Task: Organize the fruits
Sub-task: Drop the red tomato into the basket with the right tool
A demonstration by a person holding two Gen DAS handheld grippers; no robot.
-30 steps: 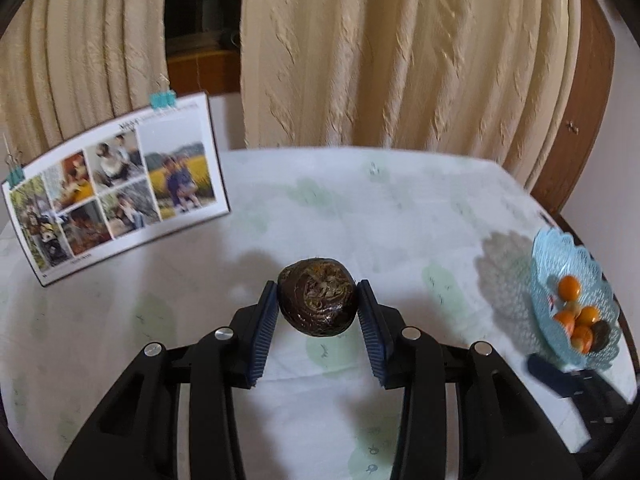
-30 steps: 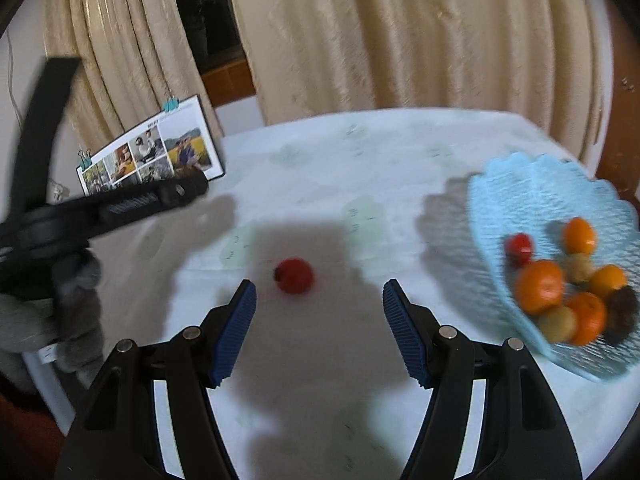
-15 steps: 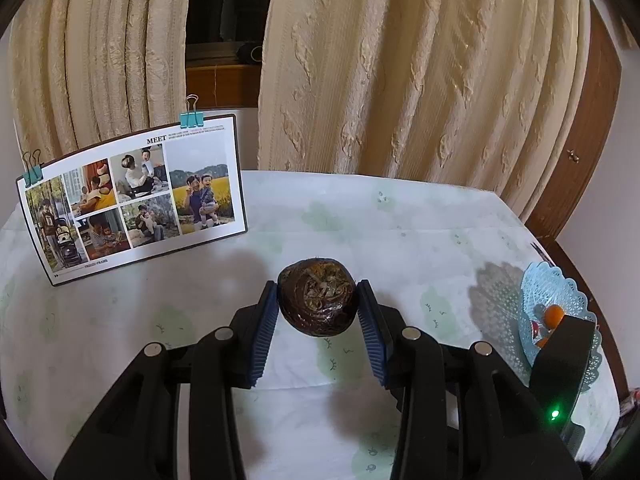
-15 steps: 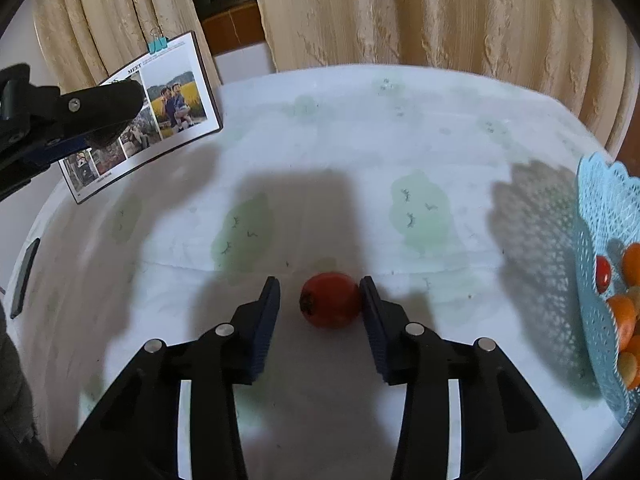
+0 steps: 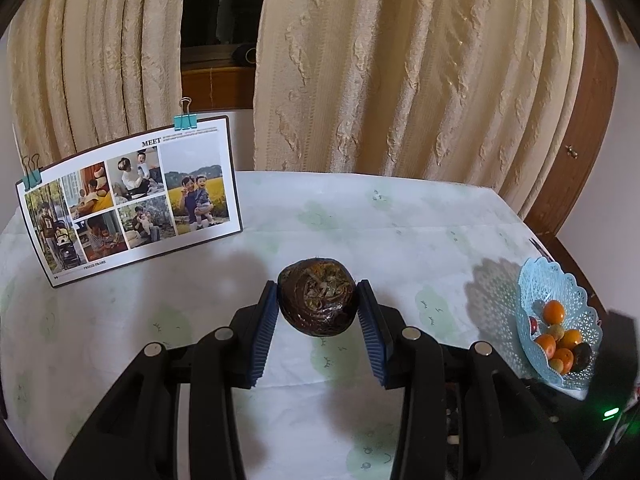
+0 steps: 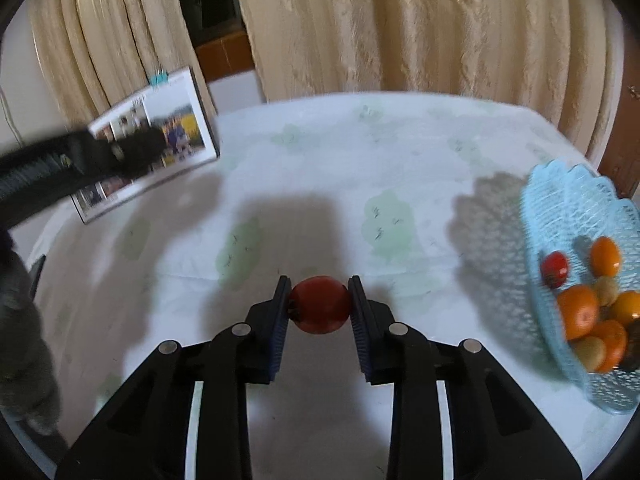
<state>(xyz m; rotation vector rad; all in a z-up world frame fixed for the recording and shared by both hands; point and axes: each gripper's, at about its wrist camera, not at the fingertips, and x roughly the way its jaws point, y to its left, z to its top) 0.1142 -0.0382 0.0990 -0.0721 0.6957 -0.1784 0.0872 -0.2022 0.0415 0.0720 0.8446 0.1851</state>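
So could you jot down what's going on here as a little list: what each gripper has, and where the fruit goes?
left gripper: shut on the dark brown fruit, held above the table
right gripper: jaws closing on the red fruit, pads at both its sides
basket: light blue, at the right; holds orange, red, tan and dark fruits
photo board: propped at the left, clipped on top
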